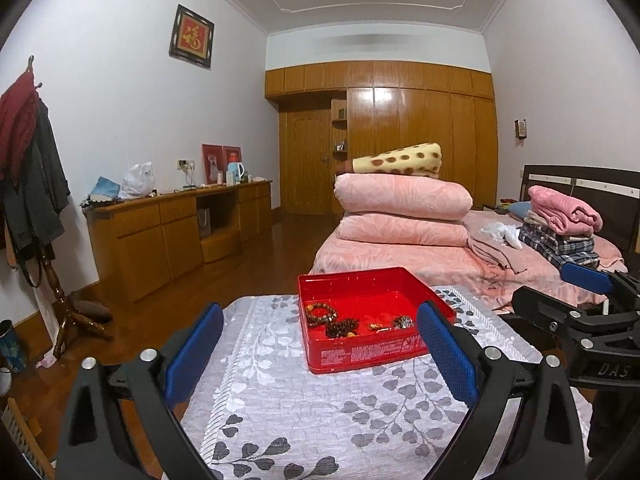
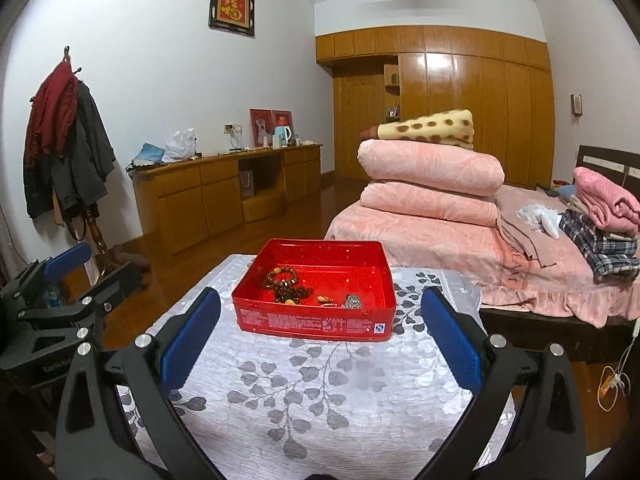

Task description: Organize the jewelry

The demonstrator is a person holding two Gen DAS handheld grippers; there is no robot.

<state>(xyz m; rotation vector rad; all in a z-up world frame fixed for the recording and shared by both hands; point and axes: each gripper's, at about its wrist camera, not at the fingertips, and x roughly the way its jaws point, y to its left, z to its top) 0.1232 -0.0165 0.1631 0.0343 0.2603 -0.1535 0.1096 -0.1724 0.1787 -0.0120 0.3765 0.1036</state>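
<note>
Left wrist view: left gripper (image 1: 320,344) gapes wide, empty, short of the red tin (image 1: 374,344) holding bead bracelets (image 1: 320,313) mid-tabletop. Right wrist view: right gripper (image 2: 320,332) equally spread, empty; probably best descending vertically onto one bracelet

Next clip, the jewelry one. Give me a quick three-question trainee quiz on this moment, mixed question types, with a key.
1. True or false: the open red metal tin already holds the brown wooden bead bracelets.
2. Which gripper grasps something? A) left gripper B) right gripper C) neither
3. Fill in: the tin rests on a white cloth with a grey ____ pattern.

Key: 1 true; 2 C, as both sets of blue-padded fingers are spread wide and short of the tin; 3 leaf.
</note>
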